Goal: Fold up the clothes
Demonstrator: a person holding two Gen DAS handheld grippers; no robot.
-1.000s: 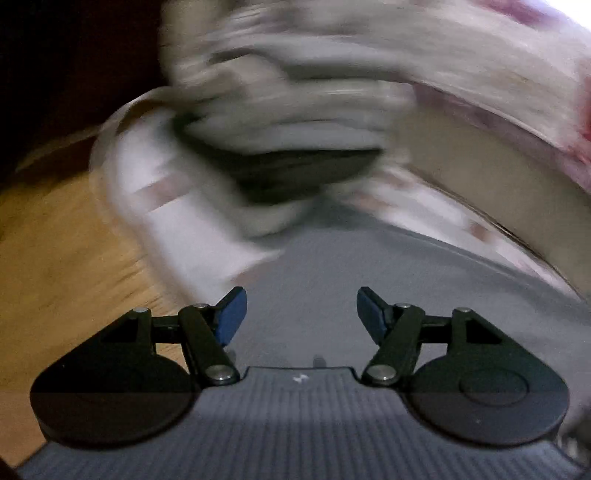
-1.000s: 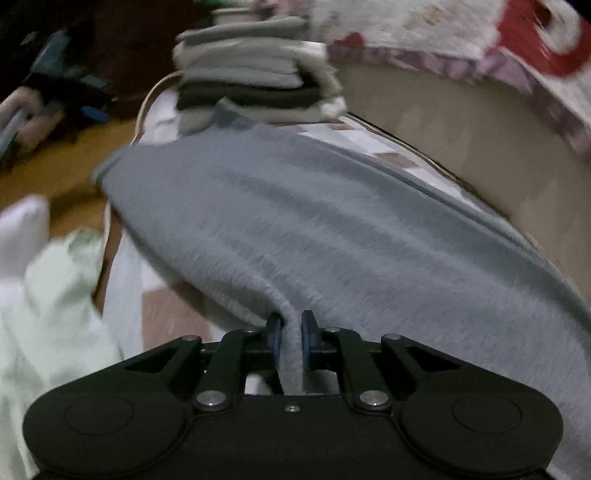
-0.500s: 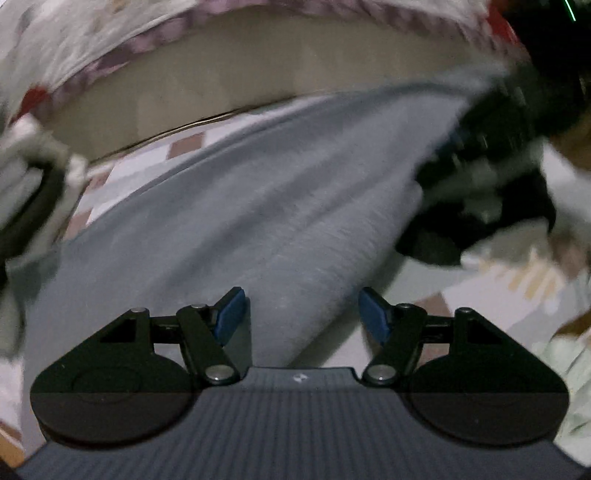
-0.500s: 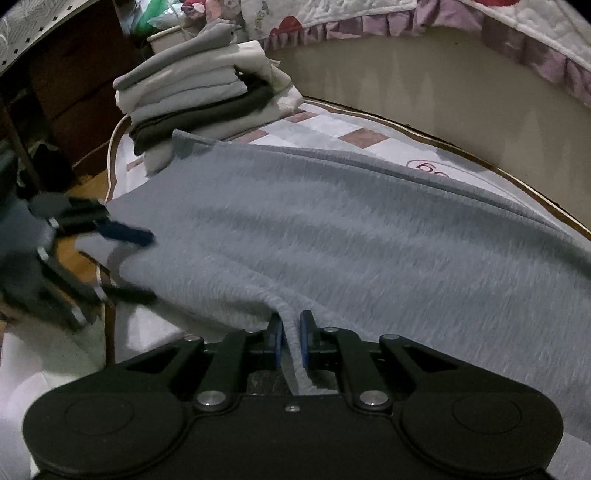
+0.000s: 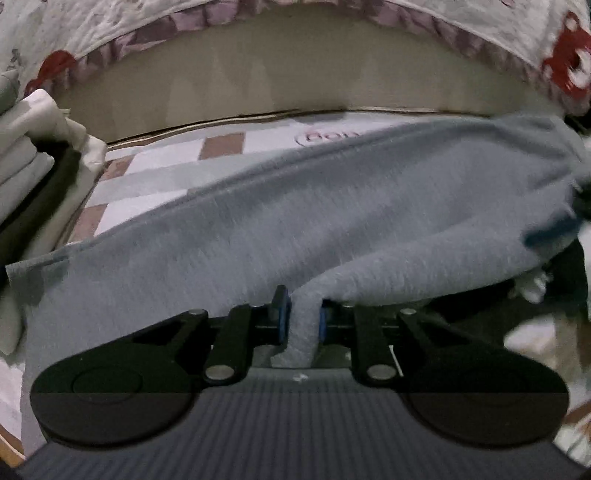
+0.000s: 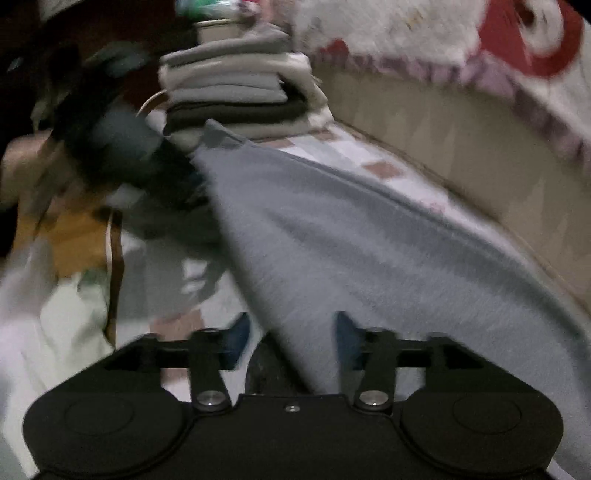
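Note:
A grey fleece garment [image 5: 314, 221] lies spread across a checked mat [image 5: 221, 146]. My left gripper [image 5: 301, 314] is shut on a pinched fold of its near edge. In the right wrist view the same grey garment [image 6: 369, 251] runs diagonally, and my right gripper [image 6: 290, 332] is open with the cloth's edge lying loose between its blue pads. The left gripper shows there as a dark blur [image 6: 122, 147] at the garment's far corner.
A stack of folded clothes [image 6: 236, 85] stands at the mat's far end, also at the left edge of the left wrist view [image 5: 26, 147]. A beige bed side [image 5: 295, 81] under a frilled quilt [image 5: 110, 26] borders the mat. Pale loose clothes [image 6: 55, 314] lie left.
My left gripper has closed on the grey garment's edge. My right gripper has opened and let go of the cloth it was pinching.

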